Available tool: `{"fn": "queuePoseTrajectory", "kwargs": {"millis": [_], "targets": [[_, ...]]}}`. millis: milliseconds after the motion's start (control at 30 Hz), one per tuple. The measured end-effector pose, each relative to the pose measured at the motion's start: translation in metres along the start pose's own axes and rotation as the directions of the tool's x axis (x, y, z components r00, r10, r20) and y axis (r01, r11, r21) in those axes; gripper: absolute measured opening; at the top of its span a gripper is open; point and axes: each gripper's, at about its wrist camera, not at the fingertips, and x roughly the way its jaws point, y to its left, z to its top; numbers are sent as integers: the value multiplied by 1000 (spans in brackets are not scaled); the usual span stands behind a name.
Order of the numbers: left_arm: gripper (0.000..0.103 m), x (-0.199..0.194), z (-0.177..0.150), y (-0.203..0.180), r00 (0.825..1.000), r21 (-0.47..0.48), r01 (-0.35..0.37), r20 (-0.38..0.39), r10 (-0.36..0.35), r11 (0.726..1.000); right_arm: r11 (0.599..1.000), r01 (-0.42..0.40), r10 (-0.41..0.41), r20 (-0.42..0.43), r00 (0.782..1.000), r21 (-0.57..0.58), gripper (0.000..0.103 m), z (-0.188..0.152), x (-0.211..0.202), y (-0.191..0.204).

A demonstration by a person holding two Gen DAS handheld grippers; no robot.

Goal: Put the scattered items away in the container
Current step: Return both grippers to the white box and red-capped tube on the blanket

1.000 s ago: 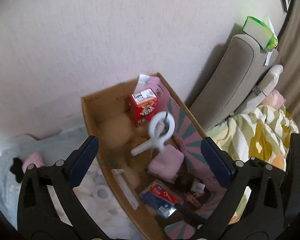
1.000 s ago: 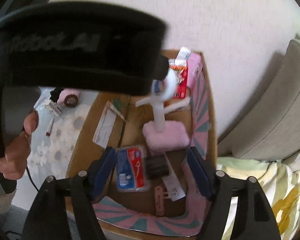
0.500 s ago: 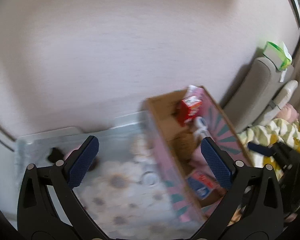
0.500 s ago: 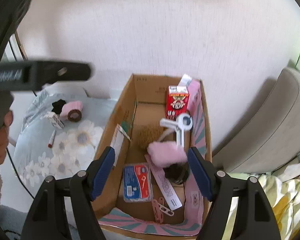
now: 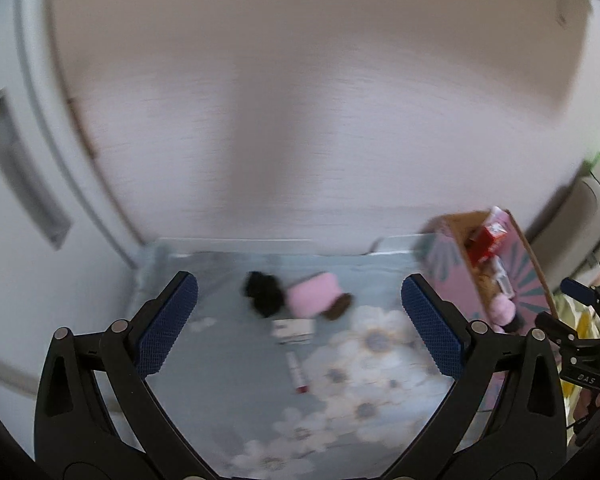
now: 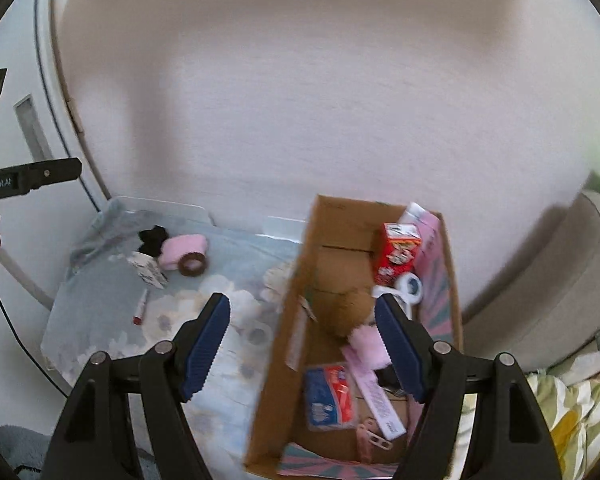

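From the left wrist view, the left hand-held gripper (image 5: 300, 328) stands wide and empty, pointed down at the flower-print cloth (image 5: 228, 392). The leftover items lie straight ahead between its fingers. Farthest off is one black fuzzy lump (image 5: 263, 294), touching one pink roll (image 5: 314, 294) that runs left to right with its brown end to the right. Just nearer lies one small white box (image 5: 294, 331), and nearest of all one marker pen (image 5: 297, 372), its long axis pointing almost straight at the camera, red tip toward it. That makes four loose things, though blur here could hide something smaller. The cardboard box (image 5: 452, 272), the container, sits off to the right, well apart from them. This hand is plainly the nearer one for the next pick.

From the right wrist view, the right hand-held gripper (image 6: 304, 344) is also wide with nothing between its fingers, hanging over the left wall of the cardboard box (image 6: 284, 352). The same four items lie well to its left: black lump (image 6: 153, 238), pink roll (image 6: 184, 254), white box (image 6: 147, 271), marker pen (image 6: 140, 307). Inside the box are one red carton (image 6: 396, 254), one white clip-like thing (image 6: 406, 288), one pink fluffy piece (image 6: 366, 340), one blue-and-red packet (image 6: 330, 396) and some smaller bits I cannot count.
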Motion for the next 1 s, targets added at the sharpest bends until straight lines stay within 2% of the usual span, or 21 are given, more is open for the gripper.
{"fn": "queuePoseTrajectory", "kwargs": {"millis": [133, 333, 467, 600, 733, 1000], "targets": [[102, -7, -8, 34, 1000, -45, -30, -4, 30, 999, 999, -19, 20, 8, 1000, -36, 71, 5, 2, 27], [102, -7, -23, 63, 999, -67, -46, -30, 44, 997, 996, -54, 52, -20, 998, -75, 71, 7, 15, 64], [102, 5, -35, 74, 997, -73, -22, -78, 16, 997, 993, -74, 70, -53, 996, -97, 71, 3, 29, 85], [102, 25, -49, 67, 990, -59, 37, -132, -44, 998, 990, -88, 80, -78, 994, -108, 71, -7, 44, 104], [102, 52, -60, 48, 981, -5, 81, -177, -81, 997, 986, -95, 83, -92, 992, -136, 71, -25, 58, 128], [102, 130, -83, 12, 952, 41, 169, -266, -152, 985, 982, -110, 94, -108, 990, -153, 71, -61, 93, 167]]}}
